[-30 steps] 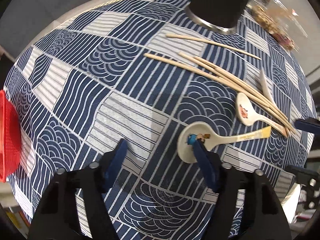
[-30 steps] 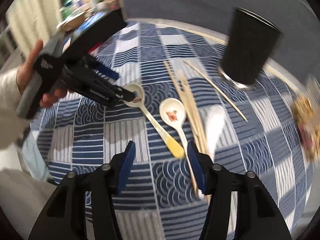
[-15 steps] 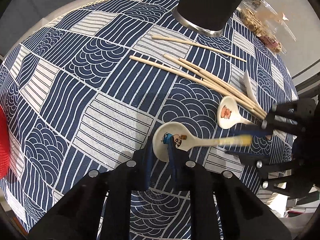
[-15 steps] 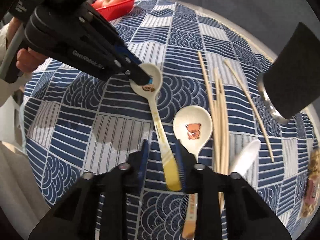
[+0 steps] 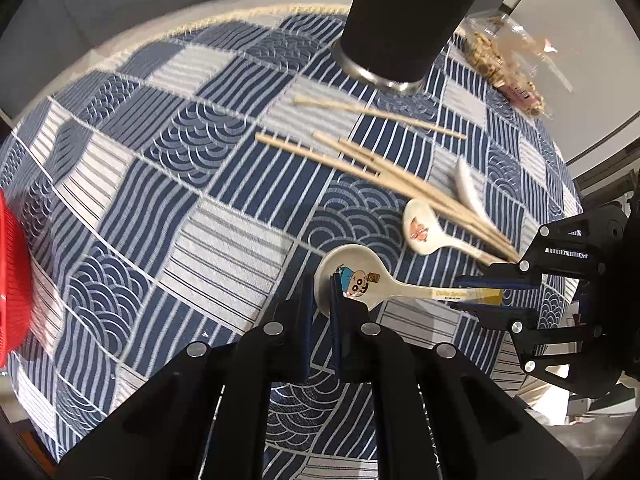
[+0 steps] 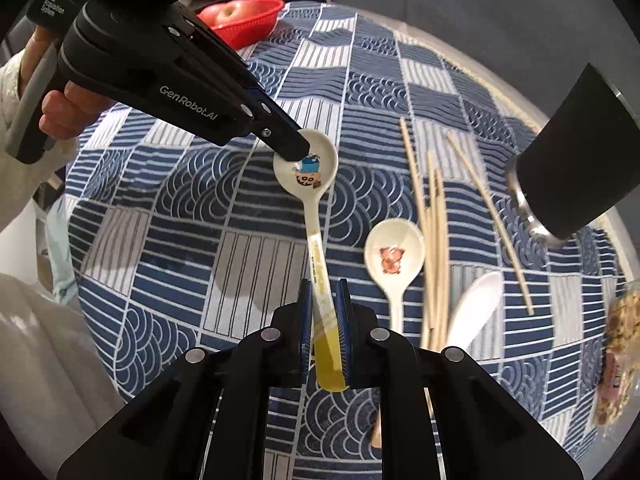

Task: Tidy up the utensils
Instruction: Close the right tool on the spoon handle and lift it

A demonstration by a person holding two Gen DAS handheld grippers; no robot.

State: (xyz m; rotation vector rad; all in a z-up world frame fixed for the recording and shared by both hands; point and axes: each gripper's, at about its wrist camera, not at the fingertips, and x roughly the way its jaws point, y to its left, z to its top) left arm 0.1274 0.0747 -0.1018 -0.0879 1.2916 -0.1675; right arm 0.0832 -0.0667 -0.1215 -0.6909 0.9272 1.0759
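A cream spoon with a cartoon bowl and yellow handle end [image 5: 372,284] [image 6: 316,216] is held by both grippers above the blue patterned tablecloth [image 5: 160,184]. My left gripper [image 5: 322,296] [image 6: 296,148] is shut on the rim of its bowl. My right gripper [image 6: 325,304] [image 5: 476,296] is shut on its yellow handle. A second spoon with a pink picture [image 5: 424,232] [image 6: 394,256], a plain white spoon [image 5: 466,188] [image 6: 476,304] and several wooden chopsticks [image 5: 376,164] [image 6: 434,232] lie on the cloth. A black cup [image 5: 404,20] [image 6: 576,176] stands beyond them.
A red basket [image 6: 244,28] [image 5: 12,280] with an apple sits at the table's far side. A clear bag of snacks [image 5: 504,64] [image 6: 616,352] lies by the edge near the cup.
Both grippers have closed on the cartoon spoon, the left on its bowl and the right on its handle. The spoon's handle end has come up off the cloth.
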